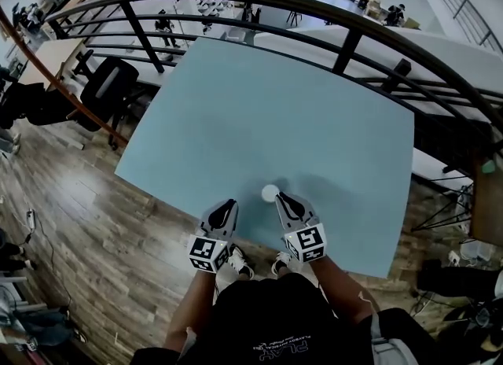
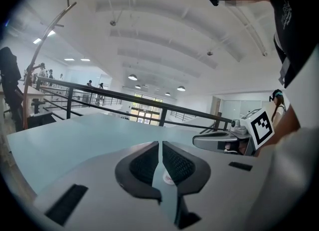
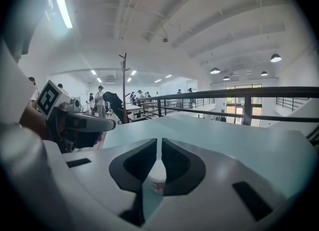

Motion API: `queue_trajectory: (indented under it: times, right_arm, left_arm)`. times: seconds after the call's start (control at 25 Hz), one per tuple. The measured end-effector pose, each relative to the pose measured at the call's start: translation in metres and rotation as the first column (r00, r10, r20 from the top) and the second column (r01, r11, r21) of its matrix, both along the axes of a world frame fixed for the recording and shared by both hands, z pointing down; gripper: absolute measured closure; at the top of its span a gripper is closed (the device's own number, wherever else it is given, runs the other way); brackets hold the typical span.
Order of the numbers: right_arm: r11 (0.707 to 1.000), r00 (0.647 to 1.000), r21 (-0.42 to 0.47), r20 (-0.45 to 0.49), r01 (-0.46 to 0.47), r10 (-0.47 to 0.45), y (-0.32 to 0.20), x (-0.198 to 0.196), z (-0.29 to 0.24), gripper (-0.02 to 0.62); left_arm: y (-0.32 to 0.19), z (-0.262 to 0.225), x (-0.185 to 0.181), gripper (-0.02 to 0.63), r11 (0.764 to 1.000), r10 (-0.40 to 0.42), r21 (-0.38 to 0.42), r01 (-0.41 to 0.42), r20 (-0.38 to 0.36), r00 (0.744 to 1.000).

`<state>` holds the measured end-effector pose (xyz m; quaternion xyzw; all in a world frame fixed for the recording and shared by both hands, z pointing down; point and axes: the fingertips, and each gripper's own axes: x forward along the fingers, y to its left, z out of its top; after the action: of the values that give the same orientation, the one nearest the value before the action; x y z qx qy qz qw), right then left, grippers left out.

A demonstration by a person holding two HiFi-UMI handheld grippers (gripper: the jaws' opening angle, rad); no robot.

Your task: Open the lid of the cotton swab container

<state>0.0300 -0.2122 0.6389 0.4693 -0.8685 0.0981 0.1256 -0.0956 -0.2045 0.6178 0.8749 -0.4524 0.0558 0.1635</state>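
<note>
A small round white cotton swab container [image 1: 269, 193] stands on the light blue table [image 1: 267, 112] close to its near edge, lid on. My left gripper [image 1: 229, 203] hovers just to its left and my right gripper [image 1: 280, 197] just to its right; neither touches it. In the left gripper view the jaws [image 2: 160, 143] are together with nothing in them, and the container [image 2: 168, 177] shows through the slit below. In the right gripper view the jaws [image 3: 159, 140] are also together, with the container [image 3: 157, 175] visible behind them on the table.
A black metal railing [image 1: 346, 49] curves round the table's far and right sides. Wooden floor [image 1: 102, 230] and a black office chair [image 1: 106, 88] lie to the left. The person's shoes [image 1: 240, 261] show below the table's near edge.
</note>
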Motion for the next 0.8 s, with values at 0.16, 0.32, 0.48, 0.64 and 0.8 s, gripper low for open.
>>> queue_trajectory:
  times: [0.16,0.32,0.48,0.64,0.8]
  right_arm:
    - [1.0,1.0,-0.029,0.008,0.004,-0.004,0.004,0.004,0.014,0.541]
    - [0.998,1.0,-0.058,0.006,0.017,-0.017,0.008,0.003,0.027,0.454]
    - [0.996,0.999,-0.08,-0.007,0.037,-0.038,0.01,0.002,0.04,0.371]
    - [0.993,0.997,-0.105,-0.049,0.048,-0.053,0.009,0.0,0.057,0.338]
    - [0.99,0.996,-0.131,-0.069,0.055,-0.064,0.007,-0.001,0.072,0.324]
  left_arm:
    - [-0.002,0.012,0.001,0.569,1.0,-0.002,0.007,0.001,0.008,1.0]
    - [-0.002,0.022,0.003,0.569,1.0,-0.005,-0.016,0.005,0.009,1.0]
    - [-0.004,0.025,0.007,0.569,1.0,0.001,-0.017,0.0,0.02,1.0]
    - [-0.006,0.027,0.006,0.569,1.0,-0.005,-0.022,0.005,0.016,1.0]
    - [-0.007,0.029,0.006,0.569,1.0,-0.003,-0.028,0.004,0.021,1.0]
